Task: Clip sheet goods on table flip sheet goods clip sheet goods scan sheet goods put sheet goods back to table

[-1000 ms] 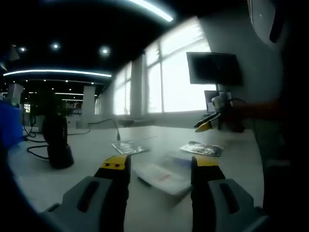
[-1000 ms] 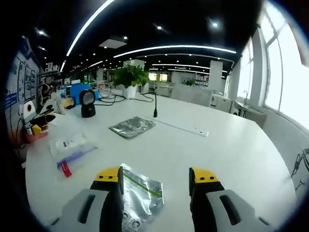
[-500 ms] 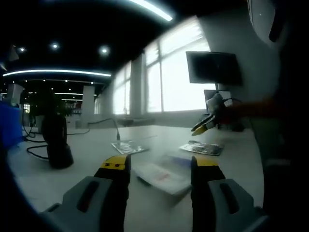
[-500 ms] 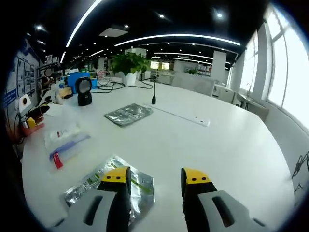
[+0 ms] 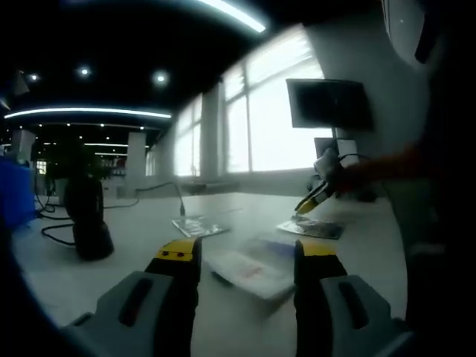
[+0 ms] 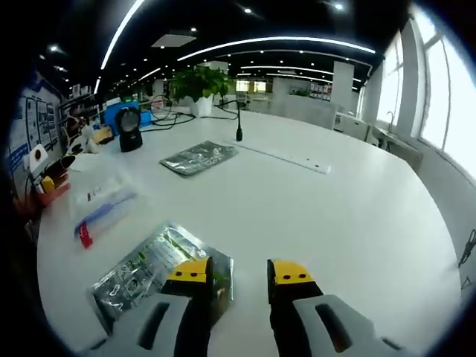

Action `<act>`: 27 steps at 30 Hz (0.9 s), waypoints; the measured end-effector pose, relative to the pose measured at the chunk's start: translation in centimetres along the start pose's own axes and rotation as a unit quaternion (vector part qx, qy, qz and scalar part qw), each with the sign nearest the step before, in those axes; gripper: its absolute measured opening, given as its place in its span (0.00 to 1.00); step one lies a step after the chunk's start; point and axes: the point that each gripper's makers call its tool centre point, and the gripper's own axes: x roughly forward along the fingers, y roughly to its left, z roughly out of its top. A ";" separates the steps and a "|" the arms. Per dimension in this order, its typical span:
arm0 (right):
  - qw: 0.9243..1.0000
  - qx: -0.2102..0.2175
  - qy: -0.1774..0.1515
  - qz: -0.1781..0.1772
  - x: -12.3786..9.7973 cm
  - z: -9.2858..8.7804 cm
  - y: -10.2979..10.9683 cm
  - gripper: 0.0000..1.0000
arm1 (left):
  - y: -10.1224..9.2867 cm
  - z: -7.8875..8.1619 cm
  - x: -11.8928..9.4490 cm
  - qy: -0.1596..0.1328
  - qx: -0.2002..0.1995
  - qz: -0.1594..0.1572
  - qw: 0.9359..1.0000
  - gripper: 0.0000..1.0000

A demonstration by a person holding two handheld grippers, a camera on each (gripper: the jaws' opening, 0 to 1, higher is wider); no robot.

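Note:
A silver foil packet (image 6: 145, 269) lies flat on the white table (image 6: 327, 216) in the right gripper view. Its near right edge sits between the jaws of my right gripper (image 6: 238, 271), which stand open with a narrow gap. From the left gripper view that same right gripper (image 5: 307, 205) points down at the foil packet (image 5: 312, 228). My left gripper (image 5: 247, 251) is held open above the table, with a white packet with red print (image 5: 249, 269) lying beyond its jaws. A second silver packet (image 6: 199, 156) (image 5: 199, 226) lies farther off.
A clear packet with a blue and red item (image 6: 100, 204) lies at the left of the table. A black scanner (image 6: 130, 128) (image 5: 88, 217), a thin microphone stalk (image 6: 239, 128), a potted plant (image 6: 193, 85) and a white strip (image 6: 286, 158) stand at the far side. A monitor (image 5: 329, 104) stands behind.
My right gripper has dropped lower onto the foil packet's edge and its jaws have drawn closer together. The left gripper has stayed still.

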 end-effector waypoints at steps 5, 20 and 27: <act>1.000 0.010 0.012 0.015 0.5 -0.7 0.8 0.19 | 0.1 0.0 0.0 0.001 0.001 0.002 1.000 0.42; 0.999 -0.027 0.043 0.017 1.1 -1.1 2.1 0.07 | -0.1 -0.1 0.1 0.004 0.004 0.000 1.000 0.42; 0.998 -0.039 0.044 0.013 1.1 -1.1 2.0 0.03 | -0.1 0.0 0.1 0.003 0.003 -0.001 1.000 0.42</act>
